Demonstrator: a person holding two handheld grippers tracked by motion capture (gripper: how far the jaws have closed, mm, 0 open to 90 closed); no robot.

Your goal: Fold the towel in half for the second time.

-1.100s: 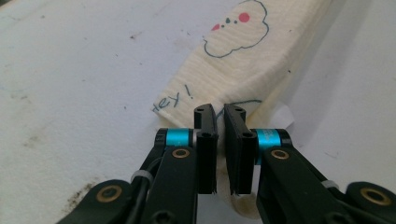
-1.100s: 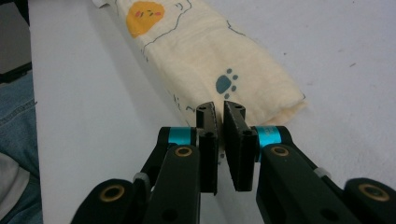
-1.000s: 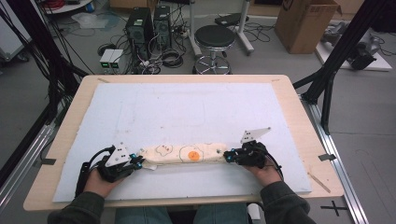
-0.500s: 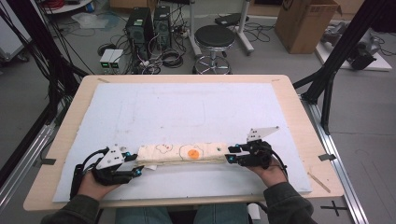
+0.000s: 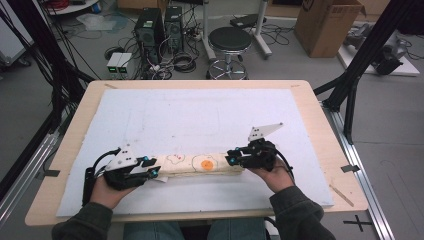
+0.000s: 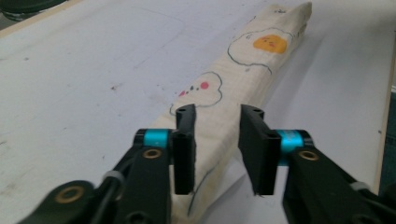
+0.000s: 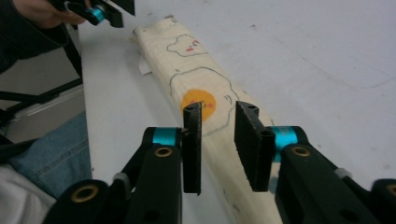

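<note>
A long folded cream cloth printed with a fried egg and a small bear lies flat near the front of the white mat. My left gripper hovers over its left end and my right gripper over its right end. In the left gripper view the jaws stand apart above the cloth, which shows through the gap untouched. In the right gripper view the gripper is likewise open over the cloth, with the other gripper at the far end. Both pairs of jaws have just been closing, with nothing gripped between them.
The mat covers a wooden table whose front edge is close behind my hands. Beyond the far edge stand a black stool, computer towers and a cardboard box. Black frame posts flank the table.
Both grippers have risen off the ends of the cloth. Their jaws widened and then narrowed again. The cloth has stayed flat on the mat.
</note>
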